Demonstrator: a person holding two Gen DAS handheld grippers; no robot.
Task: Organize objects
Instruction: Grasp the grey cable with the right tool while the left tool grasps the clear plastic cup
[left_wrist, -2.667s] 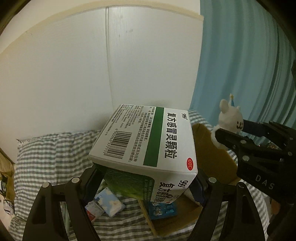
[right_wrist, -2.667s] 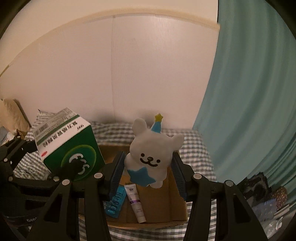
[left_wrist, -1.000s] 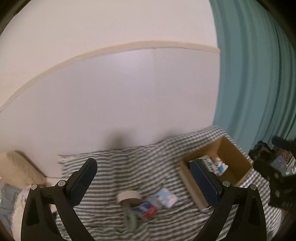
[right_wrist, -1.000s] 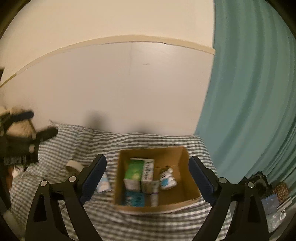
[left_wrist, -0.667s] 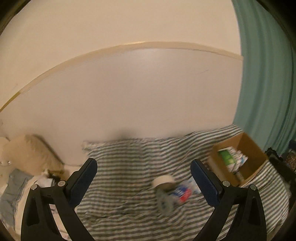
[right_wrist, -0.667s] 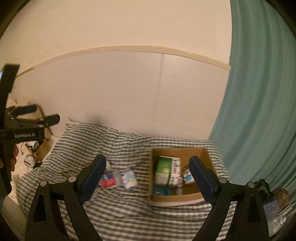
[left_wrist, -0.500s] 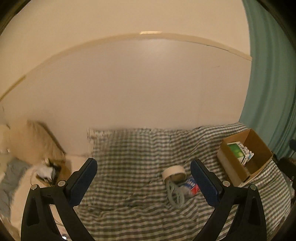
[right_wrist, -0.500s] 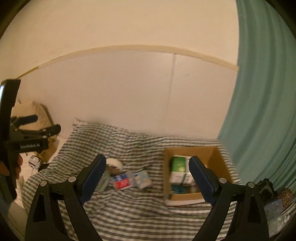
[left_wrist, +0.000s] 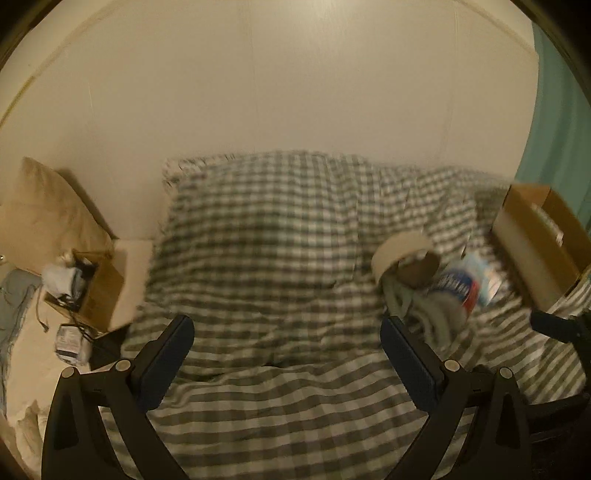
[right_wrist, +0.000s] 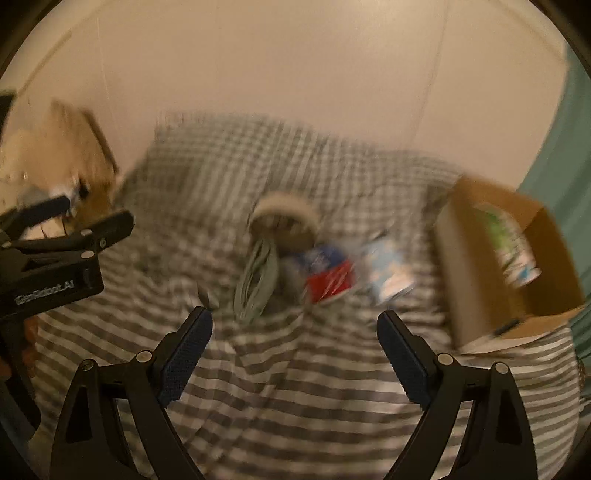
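Both views are blurred by motion. My left gripper (left_wrist: 286, 339) is open and empty above the checked bedcover (left_wrist: 266, 236). My right gripper (right_wrist: 293, 336) is open and empty too. On the cover lie a tape roll (right_wrist: 282, 218), a grey coiled cable (right_wrist: 258, 277), a red and blue packet (right_wrist: 328, 275) and a light blue packet (right_wrist: 388, 273). They also show in the left wrist view: the roll (left_wrist: 404, 251), the cable (left_wrist: 424, 306), the red and blue packet (left_wrist: 458, 288). A cardboard box (right_wrist: 513, 266) at the right holds a green medicine box (right_wrist: 506, 236). The cardboard box shows in the left wrist view (left_wrist: 535, 240).
A beige pillow (left_wrist: 40, 206) and a small carton of clutter (left_wrist: 85, 288) sit left of the bed. A white wall runs behind the bed. A teal curtain (right_wrist: 569, 184) hangs at the right. The left gripper shows at the left edge of the right wrist view (right_wrist: 55, 258).
Both grippers held a medicine box and a plush bear over the cardboard box; those now lie inside it. Both grippers have pulled back, opened and swung left and downward toward the bedcover.
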